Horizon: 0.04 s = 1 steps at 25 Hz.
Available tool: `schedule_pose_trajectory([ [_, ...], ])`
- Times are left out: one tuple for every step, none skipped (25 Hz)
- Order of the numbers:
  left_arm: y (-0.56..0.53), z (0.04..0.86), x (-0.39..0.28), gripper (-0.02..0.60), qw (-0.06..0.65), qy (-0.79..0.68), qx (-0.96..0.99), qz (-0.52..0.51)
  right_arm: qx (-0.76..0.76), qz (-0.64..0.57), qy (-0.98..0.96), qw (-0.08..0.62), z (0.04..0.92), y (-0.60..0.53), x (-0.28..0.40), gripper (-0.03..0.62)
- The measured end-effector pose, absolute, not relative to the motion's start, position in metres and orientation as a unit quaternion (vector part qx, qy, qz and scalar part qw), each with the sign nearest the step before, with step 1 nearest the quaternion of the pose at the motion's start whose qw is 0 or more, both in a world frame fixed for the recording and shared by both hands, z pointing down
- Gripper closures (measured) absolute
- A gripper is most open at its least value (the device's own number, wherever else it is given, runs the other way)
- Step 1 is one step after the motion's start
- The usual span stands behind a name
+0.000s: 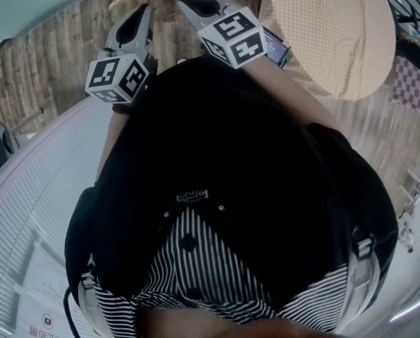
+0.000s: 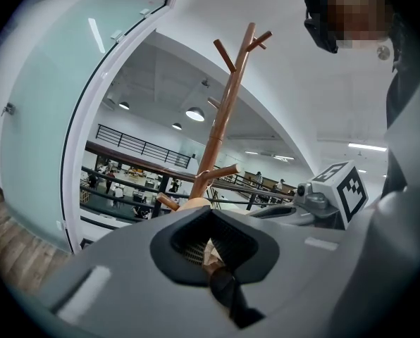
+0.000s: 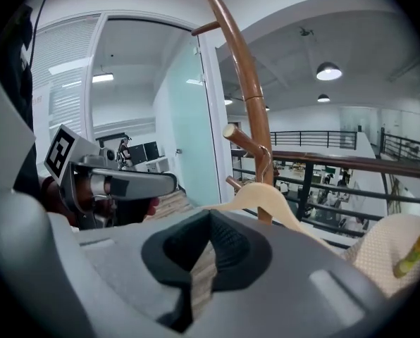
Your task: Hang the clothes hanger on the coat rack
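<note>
Right gripper view shows the hanger (image 3: 266, 197) of pale wood with its wire hook over a low peg (image 3: 242, 139) of the coat rack (image 3: 249, 83), close to the pole. By judgement the hanger is already hung.

- Position: the hanger lies ahead of and slightly above both grippers, apart from them. Its long axis runs crosswise to the right gripper's line of sight, arms sloping down to either side.
- Right gripper (image 3: 204, 259): jaws closed together, nothing between them. It appears the nearer one.
- Left gripper (image 2: 210, 248): jaws close together, with no object clearly gripped. Only the hanger's crown shows above its body.
- Coming move, by judgement: draw both grippers straight back, clear of the hanger's arms.

Surroundings: plank floor (image 1: 48, 55) below; a round desk (image 1: 337, 41) with a checked cloth to the right; a glass partition (image 2: 41, 118) and a dark railing (image 3: 351, 160) beyond the rack.
</note>
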<state>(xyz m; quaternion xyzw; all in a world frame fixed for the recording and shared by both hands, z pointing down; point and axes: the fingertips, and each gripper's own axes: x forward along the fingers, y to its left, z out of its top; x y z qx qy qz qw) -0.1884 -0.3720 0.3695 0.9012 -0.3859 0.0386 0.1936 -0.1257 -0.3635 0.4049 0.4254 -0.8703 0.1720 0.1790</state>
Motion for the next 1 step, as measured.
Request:
schedule_pose_trajectory([
  [-0.3721,0.3701,-0.1889,0.581,0.194,-0.386,0.901,0.039,0.426,0.166,-0.871,0.181,0.404,-0.3641,-0.1261,0.591],
])
